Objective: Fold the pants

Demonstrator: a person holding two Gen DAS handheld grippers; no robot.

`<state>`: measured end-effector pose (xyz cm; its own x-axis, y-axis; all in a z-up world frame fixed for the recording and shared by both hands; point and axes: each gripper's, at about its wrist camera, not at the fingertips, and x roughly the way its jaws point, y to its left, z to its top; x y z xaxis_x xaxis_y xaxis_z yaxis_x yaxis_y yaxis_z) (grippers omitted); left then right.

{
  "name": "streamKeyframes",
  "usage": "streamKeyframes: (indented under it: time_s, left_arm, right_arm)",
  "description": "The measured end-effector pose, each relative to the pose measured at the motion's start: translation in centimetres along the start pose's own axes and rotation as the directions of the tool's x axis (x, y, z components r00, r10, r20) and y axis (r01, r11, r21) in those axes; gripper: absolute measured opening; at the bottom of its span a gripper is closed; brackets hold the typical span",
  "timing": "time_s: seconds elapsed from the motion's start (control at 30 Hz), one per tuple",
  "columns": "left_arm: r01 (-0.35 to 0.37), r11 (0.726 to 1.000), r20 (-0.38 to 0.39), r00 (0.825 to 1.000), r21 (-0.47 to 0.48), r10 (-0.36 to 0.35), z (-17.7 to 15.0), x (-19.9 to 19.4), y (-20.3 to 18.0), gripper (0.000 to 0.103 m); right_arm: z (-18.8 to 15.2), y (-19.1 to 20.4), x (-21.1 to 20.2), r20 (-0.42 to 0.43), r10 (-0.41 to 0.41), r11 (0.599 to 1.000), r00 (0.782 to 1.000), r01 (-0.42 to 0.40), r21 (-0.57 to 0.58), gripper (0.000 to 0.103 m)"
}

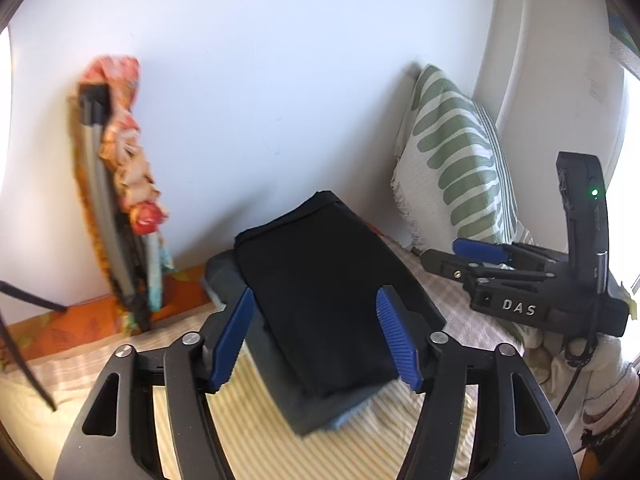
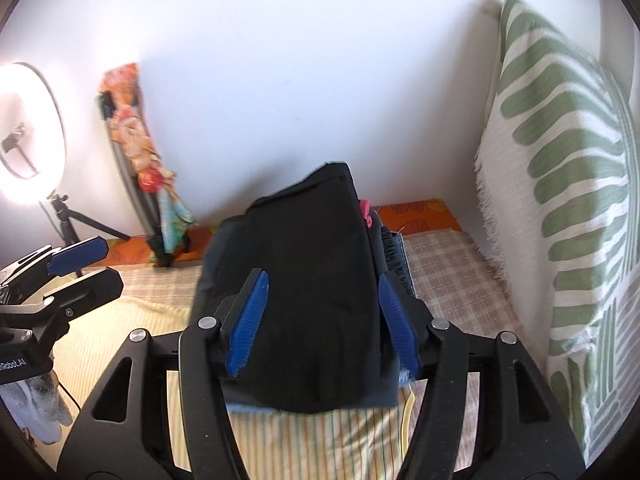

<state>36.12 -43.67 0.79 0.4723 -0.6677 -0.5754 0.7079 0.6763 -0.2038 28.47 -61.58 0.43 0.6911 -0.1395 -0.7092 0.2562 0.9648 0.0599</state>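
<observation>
Jaws of both tools stand spread, nothing pinched between them.

Left gripper [image 1: 316, 336]: blue ribbed pads apart, hovering over the near end of the stack, clear of the cloth.

Right gripper [image 2: 322, 324]: pads apart either side of the same bundle, no pressure visible.

Black folded pants [image 1: 320, 292]: compact rectangular packet, lying on top of a pile of grey-blue folded garments [image 1: 316, 416] on the yellow-striped bed cover [image 1: 256, 440], towards the wall edge, near the green leaf-patterned white cushion [image 1: 456, 160].

Status, judged: folding appears complete and the packet stacked; only withdrawing the tools seems left.
</observation>
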Motion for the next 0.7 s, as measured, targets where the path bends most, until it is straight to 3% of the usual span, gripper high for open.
streamKeyframes:
  time_s: [0.07,0.13,0.2,0.27,0.7]
  left_arm:
    - [-0.006,1.0,0.011,1.0,0.0,0.006,-0.6,-2.2,-0.4,0.069]
    - [-0.018,1.0,0.017,1.0,0.008,0.018,-1.2,-4.2,-0.8,0.071]
    - [-0.029,0.999,0.027,0.999,0.013,0.029,-2.0,-6.1,-1.2,0.075]
    - [-0.035,0.999,0.036,0.999,0.011,0.035,-2.8,-7.8,-1.5,0.079]
    - [-0.081,0.996,0.085,0.993,0.025,0.079,-8.4,-15.5,-3.1,0.083]
  right_arm:
    - [-0.4,0.5,-1.8,0.011,-0.004,1.0,1.0,0.004,-0.002,0.066]
    - [-1.0,1.0,-3.7,0.027,-0.005,1.0,1.0,0.005,0.008,0.081]
    - [-1.7,1.7,-5.5,0.048,0.001,1.0,0.999,-0.001,0.013,0.086]
    - [-2.4,2.5,-7.0,0.057,-0.002,1.0,0.998,0.002,0.002,0.087]
    - [-8.5,7.7,-14.9,0.131,-0.01,1.0,0.991,0.014,-0.025,0.103]
